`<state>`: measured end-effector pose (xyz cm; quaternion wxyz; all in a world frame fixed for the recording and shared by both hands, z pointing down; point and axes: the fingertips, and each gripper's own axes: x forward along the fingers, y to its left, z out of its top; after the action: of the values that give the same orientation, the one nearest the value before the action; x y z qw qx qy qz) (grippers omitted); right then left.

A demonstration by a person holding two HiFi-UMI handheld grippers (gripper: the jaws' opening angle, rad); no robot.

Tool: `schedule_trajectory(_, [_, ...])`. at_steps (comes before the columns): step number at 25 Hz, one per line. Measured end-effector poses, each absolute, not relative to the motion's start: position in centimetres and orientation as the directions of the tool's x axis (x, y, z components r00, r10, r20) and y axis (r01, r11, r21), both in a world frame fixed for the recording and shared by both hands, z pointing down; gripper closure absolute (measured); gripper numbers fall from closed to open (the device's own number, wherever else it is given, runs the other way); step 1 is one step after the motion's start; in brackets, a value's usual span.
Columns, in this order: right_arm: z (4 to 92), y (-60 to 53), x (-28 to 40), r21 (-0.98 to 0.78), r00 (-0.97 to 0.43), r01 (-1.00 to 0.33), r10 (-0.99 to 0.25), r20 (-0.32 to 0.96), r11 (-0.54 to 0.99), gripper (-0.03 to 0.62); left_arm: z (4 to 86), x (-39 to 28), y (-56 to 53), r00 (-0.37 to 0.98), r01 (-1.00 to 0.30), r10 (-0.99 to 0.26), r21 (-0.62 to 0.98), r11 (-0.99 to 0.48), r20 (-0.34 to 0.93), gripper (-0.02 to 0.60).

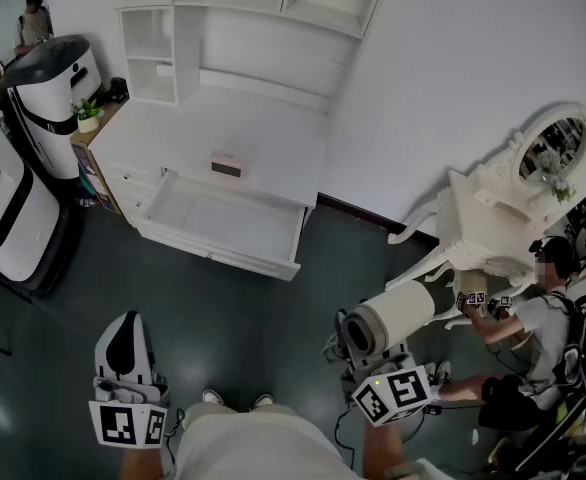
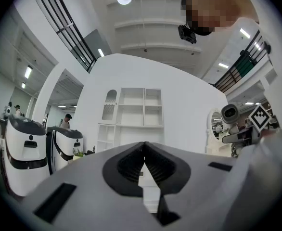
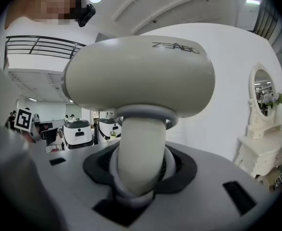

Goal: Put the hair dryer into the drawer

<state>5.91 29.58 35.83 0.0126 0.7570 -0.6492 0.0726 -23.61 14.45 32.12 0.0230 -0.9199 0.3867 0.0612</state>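
A cream hair dryer (image 1: 393,318) is held by its handle in my right gripper (image 1: 368,353), low right in the head view. In the right gripper view the hair dryer (image 3: 140,78) fills the frame, its handle clamped upright between the jaws of my right gripper (image 3: 138,174). My left gripper (image 1: 126,348) hangs at the lower left, shut with nothing in it; in its own view the left gripper (image 2: 144,165) has its pads together. The white drawer (image 1: 223,218) stands pulled open from the white desk (image 1: 213,133), well ahead of both grippers.
A pink box (image 1: 226,166) sits on the desk above the drawer. Two white robots (image 1: 48,93) stand at the left. A white vanity table with an oval mirror (image 1: 513,208) stands at the right, with a seated person (image 1: 533,338) beside it. Dark floor lies between me and the drawer.
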Motion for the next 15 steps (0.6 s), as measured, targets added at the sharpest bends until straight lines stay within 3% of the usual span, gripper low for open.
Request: schedule_trajectory(15, [34.7,31.1,5.9,-0.059,0.085,-0.994,-0.993,0.087,-0.090,0.404,31.9,-23.8,17.9,0.655,-0.750,-0.743,-0.004,-0.661,-0.135,0.566])
